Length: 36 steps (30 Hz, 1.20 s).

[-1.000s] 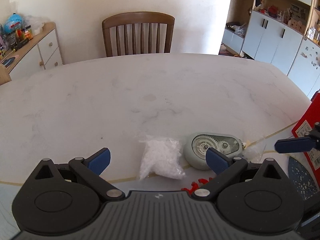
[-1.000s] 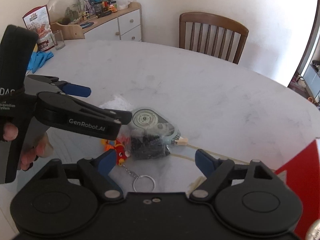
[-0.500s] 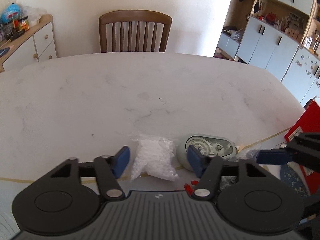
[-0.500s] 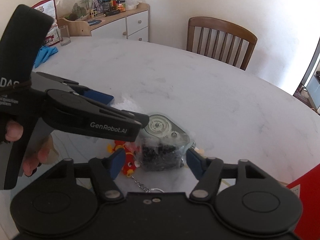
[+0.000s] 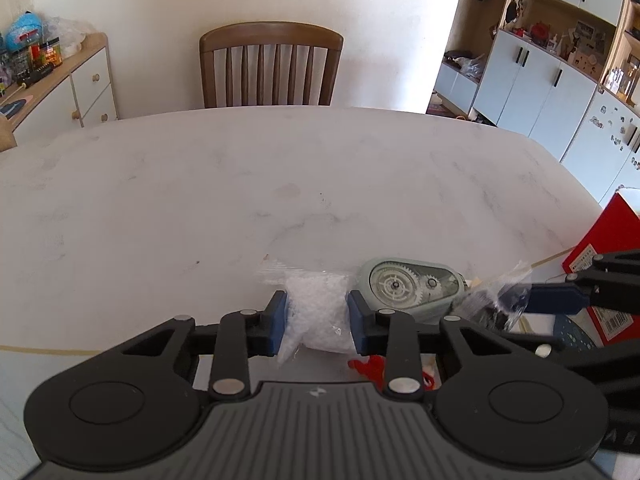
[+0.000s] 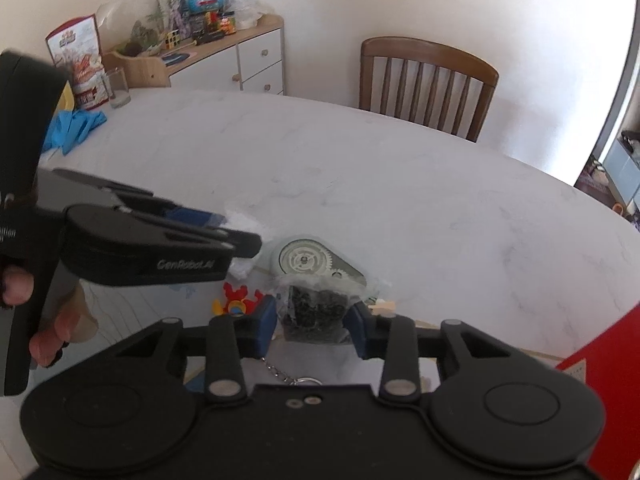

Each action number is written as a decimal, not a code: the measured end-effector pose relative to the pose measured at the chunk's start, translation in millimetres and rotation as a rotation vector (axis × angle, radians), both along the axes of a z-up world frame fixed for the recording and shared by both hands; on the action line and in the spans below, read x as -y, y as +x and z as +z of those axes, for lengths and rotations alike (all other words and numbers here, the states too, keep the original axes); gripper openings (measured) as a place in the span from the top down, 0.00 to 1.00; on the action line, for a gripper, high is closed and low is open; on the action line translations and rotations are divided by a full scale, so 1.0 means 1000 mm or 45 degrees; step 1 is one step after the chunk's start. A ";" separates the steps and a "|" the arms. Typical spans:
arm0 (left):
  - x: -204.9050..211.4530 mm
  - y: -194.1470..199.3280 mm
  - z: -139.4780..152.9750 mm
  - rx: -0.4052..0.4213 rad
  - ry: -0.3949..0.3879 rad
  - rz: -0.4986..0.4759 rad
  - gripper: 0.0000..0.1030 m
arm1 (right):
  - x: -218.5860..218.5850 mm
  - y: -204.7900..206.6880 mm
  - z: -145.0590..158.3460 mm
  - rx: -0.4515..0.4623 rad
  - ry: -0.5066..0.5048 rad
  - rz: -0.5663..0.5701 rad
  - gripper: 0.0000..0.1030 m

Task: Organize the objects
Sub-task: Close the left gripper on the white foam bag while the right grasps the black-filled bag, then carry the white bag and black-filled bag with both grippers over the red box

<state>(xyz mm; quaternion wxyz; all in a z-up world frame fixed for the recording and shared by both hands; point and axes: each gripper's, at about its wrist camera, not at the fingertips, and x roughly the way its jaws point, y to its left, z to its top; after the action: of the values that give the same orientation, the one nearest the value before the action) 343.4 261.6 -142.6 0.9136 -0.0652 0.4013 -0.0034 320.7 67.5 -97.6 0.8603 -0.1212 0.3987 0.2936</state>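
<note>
White marble tabletop: your left tool clamps the clear bag of white beads; right tool clamps the clear bag of black beads, both near edge. Grasp step; next, lift clear of the pale-green geared tape dispenser.

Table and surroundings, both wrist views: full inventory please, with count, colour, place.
bag of white beads: 1, clear with white fill, near table edge, between left pads
bag of black beads: 1, clear with black fill, between right pads
correction tape dispenser: 1, pale green with clear gear window, right of white bag
keychain toy: 1, red and yellow, chain and ring, near edge
red box: 1, table's right edge
blue gloves: crumpled pile, far left of table
glass: 1, clear, beside gloves
table: 1, white marble
chair: 1, brown wood, far side
sideboard: 1, white, wood top, cluttered
left gripper: black, blue pads, shut on white bag
right gripper: black, blue pads, shut on black bag
</note>
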 end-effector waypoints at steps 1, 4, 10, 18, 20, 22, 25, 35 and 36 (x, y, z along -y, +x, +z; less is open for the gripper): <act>0.000 -0.002 0.003 0.002 0.001 0.000 0.69 | 0.002 -0.001 0.002 0.000 0.006 -0.007 0.65; 0.000 -0.011 0.012 0.010 -0.012 0.009 0.69 | 0.009 -0.005 0.009 -0.005 0.029 -0.029 0.65; 0.006 -0.031 0.039 0.054 -0.025 0.002 0.69 | 0.025 -0.016 0.028 -0.007 0.083 -0.062 0.65; 0.024 -0.061 0.077 0.108 -0.047 -0.038 0.69 | 0.050 -0.041 0.059 0.021 0.117 -0.084 0.65; 0.030 -0.068 0.086 0.114 -0.046 -0.044 0.69 | 0.058 -0.048 0.068 0.025 0.137 -0.086 0.65; 0.036 -0.075 0.096 0.124 -0.053 -0.051 0.69 | 0.065 -0.056 0.076 0.032 0.153 -0.090 0.65; 0.047 -0.085 0.111 0.144 -0.054 -0.072 0.69 | 0.076 -0.065 0.088 0.033 0.182 -0.097 0.65; 0.099 -0.112 0.142 0.168 -0.036 -0.138 0.69 | 0.125 -0.091 0.112 0.038 0.253 -0.145 0.65; 0.104 -0.113 0.143 0.167 -0.034 -0.144 0.69 | 0.130 -0.093 0.114 0.040 0.256 -0.150 0.65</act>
<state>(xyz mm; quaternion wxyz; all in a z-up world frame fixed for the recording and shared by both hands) 230.3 157.2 0.8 0.9353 -0.0544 0.3435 -0.0645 227.9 -62.8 16.8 0.8901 -0.0152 0.3600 0.2791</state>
